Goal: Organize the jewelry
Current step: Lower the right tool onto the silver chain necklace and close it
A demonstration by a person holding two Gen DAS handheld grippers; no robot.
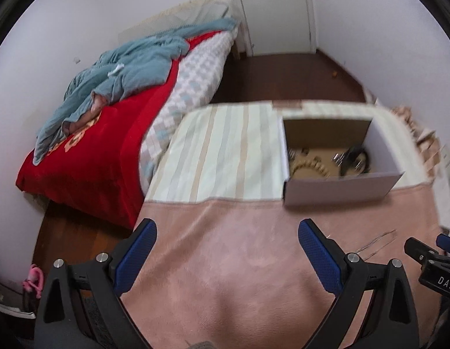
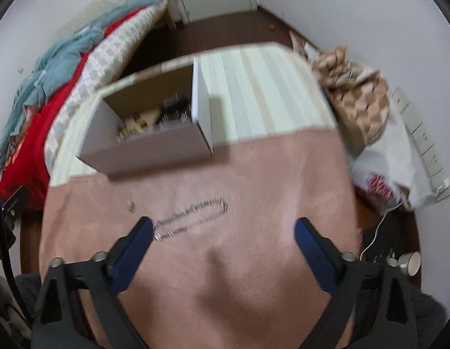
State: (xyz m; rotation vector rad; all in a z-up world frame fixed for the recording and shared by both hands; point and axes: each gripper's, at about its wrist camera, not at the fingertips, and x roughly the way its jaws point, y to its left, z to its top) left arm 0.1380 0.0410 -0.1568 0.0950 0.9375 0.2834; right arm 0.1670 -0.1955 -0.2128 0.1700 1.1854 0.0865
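A silver chain necklace (image 2: pixel 193 216) lies in a long loop on the pink cloth (image 2: pixel 239 174), just ahead of my right gripper (image 2: pixel 223 231), which is open and empty above it. A small earring-like piece (image 2: pixel 130 204) lies to the chain's left. An open cardboard box (image 2: pixel 149 145) behind holds several jewelry pieces. In the left wrist view the box (image 1: pixel 338 192) sits ahead to the right, with a beaded bracelet (image 1: pixel 310 165) and dark pieces (image 1: pixel 354 158) inside. My left gripper (image 1: pixel 228 232) is open and empty over the pink cloth (image 1: pixel 225 247). The chain (image 1: pixel 379 242) shows at its right.
A striped cloth (image 1: pixel 225 151) covers the far half of the table. A bed with a red blanket (image 1: pixel 108 145) and a teal cover stands to the left. A checkered bag (image 2: pixel 358 99) and a white plastic bag (image 2: pixel 393 168) lie off the table's right edge.
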